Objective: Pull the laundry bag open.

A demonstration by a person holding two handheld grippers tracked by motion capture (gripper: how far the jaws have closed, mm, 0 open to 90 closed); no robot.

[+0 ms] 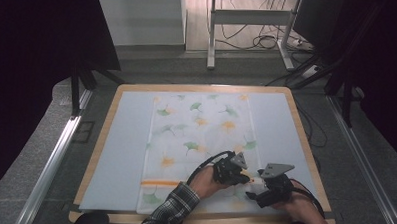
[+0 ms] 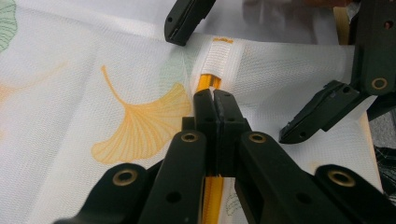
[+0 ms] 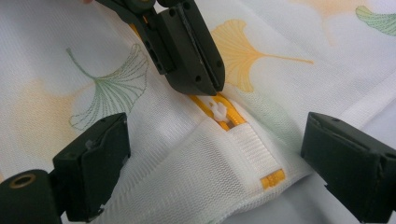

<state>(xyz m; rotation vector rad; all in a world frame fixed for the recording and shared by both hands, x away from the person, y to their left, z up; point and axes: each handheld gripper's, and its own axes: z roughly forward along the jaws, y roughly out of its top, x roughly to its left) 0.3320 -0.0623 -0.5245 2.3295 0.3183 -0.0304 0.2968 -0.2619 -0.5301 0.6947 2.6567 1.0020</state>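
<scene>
White mesh laundry bag with ginkgo-leaf print on table, left gripper jaws pressed together at orange zipper by white slider, right gripper jaws wide, straddling zipper end.

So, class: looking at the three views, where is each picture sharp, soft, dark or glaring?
High view: soft and low in detail, with black surroundings and an evenly lit mesh bag. Left gripper view: the left gripper is crisp, and the yellow zipper is clear; the top edge blurs. Right gripper view: the white slider is sharp, the right gripper soft at the bottom corners; no harsh glare.
</scene>
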